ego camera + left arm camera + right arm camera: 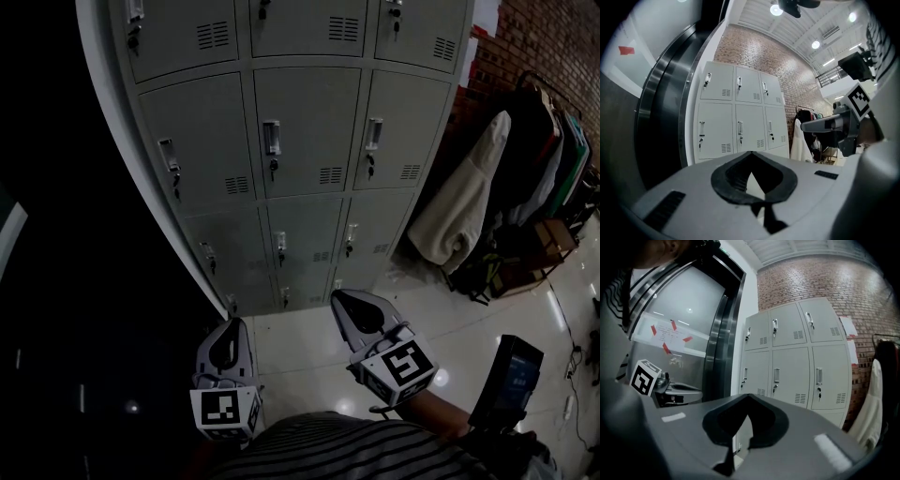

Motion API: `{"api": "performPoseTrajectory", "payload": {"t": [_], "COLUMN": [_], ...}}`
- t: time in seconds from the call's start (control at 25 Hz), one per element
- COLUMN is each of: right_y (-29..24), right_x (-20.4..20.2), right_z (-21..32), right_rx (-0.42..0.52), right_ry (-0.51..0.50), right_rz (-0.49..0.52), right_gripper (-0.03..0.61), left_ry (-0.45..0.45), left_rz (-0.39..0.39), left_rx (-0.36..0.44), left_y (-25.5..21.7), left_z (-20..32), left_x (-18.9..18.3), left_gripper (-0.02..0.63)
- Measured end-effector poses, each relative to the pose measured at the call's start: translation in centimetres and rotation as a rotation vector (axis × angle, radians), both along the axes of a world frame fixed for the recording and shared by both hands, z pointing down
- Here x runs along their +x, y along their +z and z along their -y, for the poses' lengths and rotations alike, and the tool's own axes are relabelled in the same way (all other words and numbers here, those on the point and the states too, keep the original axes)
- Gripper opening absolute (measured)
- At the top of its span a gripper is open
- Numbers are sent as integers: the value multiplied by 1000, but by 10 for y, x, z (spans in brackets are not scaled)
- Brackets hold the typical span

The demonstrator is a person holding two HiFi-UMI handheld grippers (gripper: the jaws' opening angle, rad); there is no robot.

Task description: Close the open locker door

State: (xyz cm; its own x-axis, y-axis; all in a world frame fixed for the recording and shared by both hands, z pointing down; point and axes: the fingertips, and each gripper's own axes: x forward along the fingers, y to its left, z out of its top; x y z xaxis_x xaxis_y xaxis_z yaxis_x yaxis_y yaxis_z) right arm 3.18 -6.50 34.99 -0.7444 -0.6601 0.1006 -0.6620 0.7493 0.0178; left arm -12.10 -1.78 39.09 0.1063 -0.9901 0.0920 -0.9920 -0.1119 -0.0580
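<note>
A grey bank of lockers (300, 141) stands ahead, three columns wide. Every door that shows lies flush with its frame; I see no door standing out. The same lockers (738, 117) appear in the left gripper view and again, as lockers (797, 357), in the right gripper view. My left gripper (232, 322) hangs low at the bottom left, short of the lockers, shut and holding nothing. My right gripper (339, 296) is beside it, a little further forward, also shut and holding nothing. In their own views the left gripper (750, 153) and right gripper (749, 395) have jaw tips meeting.
A white coat (464, 206) hangs on a clothes rack (553, 141) right of the lockers, with boxes (553, 239) below it. A brick wall (553, 47) runs behind. A dark metal door frame (103, 187) borders the lockers' left side. The glossy floor (309, 347) lies between me and the lockers.
</note>
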Motion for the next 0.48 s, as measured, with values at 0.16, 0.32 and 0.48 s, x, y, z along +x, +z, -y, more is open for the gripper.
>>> {"api": "performPoseTrajectory", "payload": {"t": [0.16,0.32,0.48], "right_y": [4,6,12], "right_x": [0,1,2], "right_z": [-3,-7,-10], "right_rx": [-3,-15,-27], "right_ry": [0,5,3], "right_rz": [1,3,2], "right_gripper": [0,0,0], "left_ry": [10,7,9], "left_rz": [-2,-4,-12], "left_rx": [-10,-17,-24], "left_y": [3,6,10], "left_z": [-3,-6,-9], "left_x": [2,2,5], "left_gripper": [3,3,3]}}
